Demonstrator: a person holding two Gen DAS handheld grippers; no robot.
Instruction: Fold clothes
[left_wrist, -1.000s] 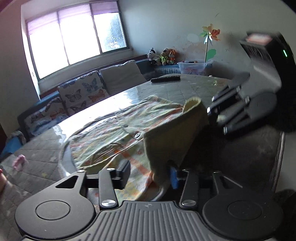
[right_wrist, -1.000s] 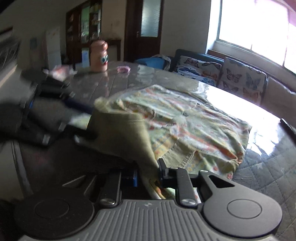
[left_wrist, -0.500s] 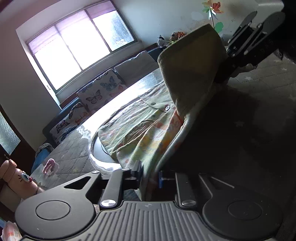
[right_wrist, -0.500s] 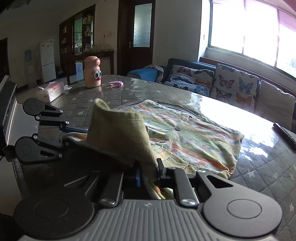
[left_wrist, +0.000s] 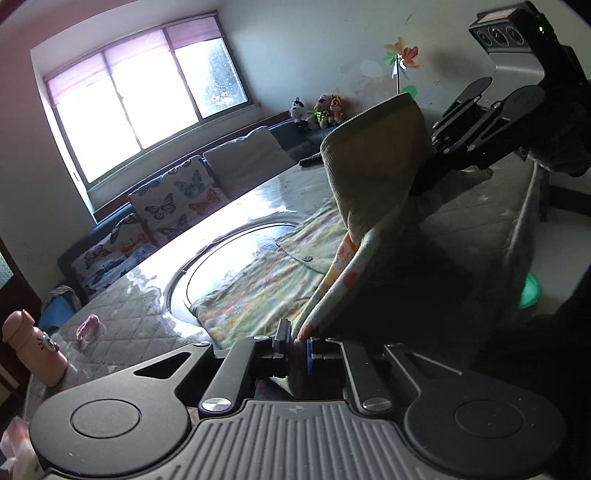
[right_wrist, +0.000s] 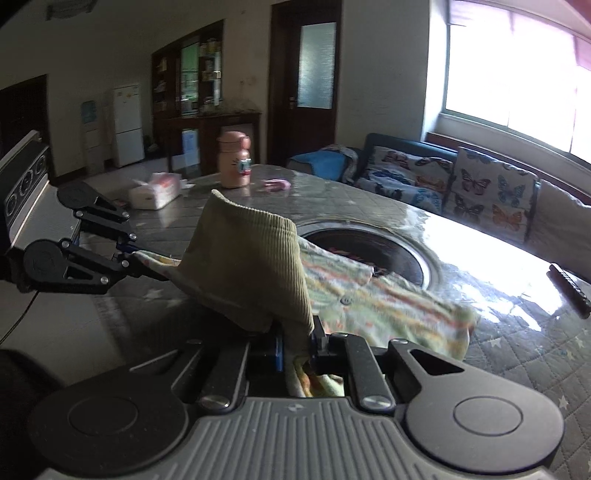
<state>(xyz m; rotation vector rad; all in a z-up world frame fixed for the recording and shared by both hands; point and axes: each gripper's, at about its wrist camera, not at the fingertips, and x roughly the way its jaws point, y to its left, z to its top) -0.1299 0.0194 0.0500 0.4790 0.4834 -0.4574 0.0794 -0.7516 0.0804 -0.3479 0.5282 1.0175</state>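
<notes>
A pale green shirt (left_wrist: 258, 291) with an orange and yellow print and small buttons lies partly on the quilted table. Its near edge, with a ribbed olive band (right_wrist: 251, 273), hangs lifted between both grippers. My left gripper (left_wrist: 299, 350) has the printed hem between its pads, which press on it while the jaws are still closing. My right gripper (right_wrist: 297, 343) is shut on the other end of that edge. In the right wrist view the left gripper (right_wrist: 129, 258) shows at the left; in the left wrist view the right gripper (left_wrist: 428, 177) shows at the upper right, its tips behind cloth.
A round glass turntable (left_wrist: 236, 258) sits in the table's middle, half under the shirt. A pink bottle (right_wrist: 233, 160), a tissue pack (right_wrist: 155, 190) and a small pink item (right_wrist: 275, 182) stand at the far end. A remote (right_wrist: 569, 288) lies at the right. A sofa (right_wrist: 480, 184) runs behind.
The left jaws went from open to pinching the hem. Both grippers rose and drew the shirt's edge up and toward me, baring more of the turntable.
</notes>
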